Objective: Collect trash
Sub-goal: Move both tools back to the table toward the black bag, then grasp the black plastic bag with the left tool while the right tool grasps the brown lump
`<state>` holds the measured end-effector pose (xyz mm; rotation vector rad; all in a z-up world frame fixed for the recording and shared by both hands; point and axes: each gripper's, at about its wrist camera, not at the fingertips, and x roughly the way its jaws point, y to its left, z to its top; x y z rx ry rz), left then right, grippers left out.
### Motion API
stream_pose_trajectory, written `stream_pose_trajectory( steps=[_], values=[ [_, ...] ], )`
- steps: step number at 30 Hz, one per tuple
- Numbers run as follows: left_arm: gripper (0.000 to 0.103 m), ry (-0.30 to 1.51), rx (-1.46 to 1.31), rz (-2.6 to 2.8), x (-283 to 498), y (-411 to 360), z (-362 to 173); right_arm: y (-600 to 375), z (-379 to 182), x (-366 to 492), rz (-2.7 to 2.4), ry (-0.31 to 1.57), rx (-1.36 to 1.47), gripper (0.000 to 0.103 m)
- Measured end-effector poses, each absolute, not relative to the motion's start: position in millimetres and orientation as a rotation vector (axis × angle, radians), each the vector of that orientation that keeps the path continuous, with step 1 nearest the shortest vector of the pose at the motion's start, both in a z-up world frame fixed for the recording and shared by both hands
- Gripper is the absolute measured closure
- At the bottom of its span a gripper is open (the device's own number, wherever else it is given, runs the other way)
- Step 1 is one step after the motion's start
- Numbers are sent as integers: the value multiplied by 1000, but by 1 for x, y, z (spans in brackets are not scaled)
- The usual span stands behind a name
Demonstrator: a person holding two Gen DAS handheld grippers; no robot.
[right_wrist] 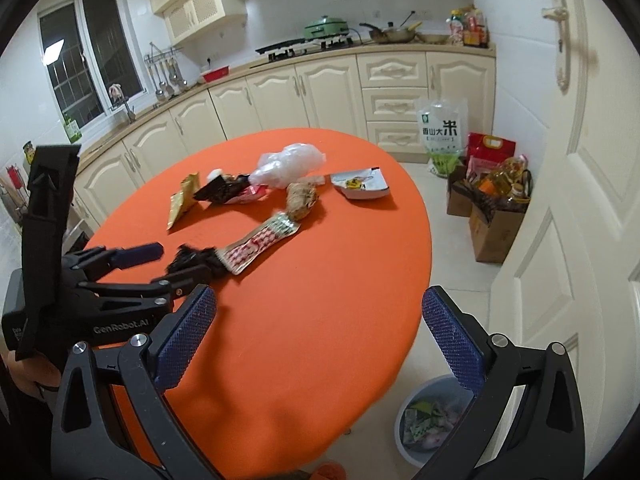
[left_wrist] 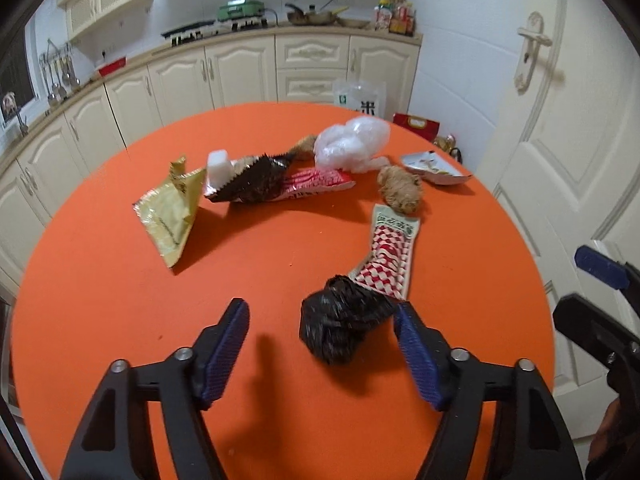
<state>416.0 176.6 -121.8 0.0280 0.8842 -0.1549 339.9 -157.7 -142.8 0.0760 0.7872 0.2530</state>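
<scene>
Trash lies scattered on the orange table (left_wrist: 100, 300). Left gripper (left_wrist: 322, 326) brackets the black crumpled wrapper (left_wrist: 340, 330), jaws apart, only one pad beside it, evidently lining up a pinch. Right gripper (right_wrist: 320, 320) hangs open and empty above the table's edge, near the bin (right_wrist: 432, 420) on the floor below.

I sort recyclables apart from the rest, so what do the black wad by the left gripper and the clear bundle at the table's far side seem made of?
The black wad looks like thin plastic film, crumpled: dark, creased, with small glints. It could be a bag; the blur leaves that open. The clear bundle looks like soft translucent plastic, glossy and bunched, whitish where its folds overlap.
</scene>
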Motion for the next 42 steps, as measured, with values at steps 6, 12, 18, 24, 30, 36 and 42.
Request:
stream_pose_trajectory(
  steps=[6, 12, 18, 24, 30, 36, 42],
  values=[
    [65, 877, 18, -169, 431, 187, -133, -144, -147, 380, 285, 810, 61, 0],
    [66, 843, -21, -149, 419, 220, -127, -123, -162, 419, 324, 861, 56, 1],
    [66, 810, -6, -40, 409, 259, -121, -105, -176, 457, 305, 919, 19, 17],
    [66, 816, -26, -33, 408, 275, -120, -91, -185, 480, 250, 972, -62, 52],
    [66, 809, -35, -43, 401, 276, -111, -81, -180, 475, 248, 979, -145, 72],
    [66, 786, -29, -53, 381, 267, -94, -81, -160, 442, 308, 932, -99, 72],
    [66, 742, -2, -61, 346, 244, -69, -84, -119, 388, 354, 834, -68, 72]
  ],
)
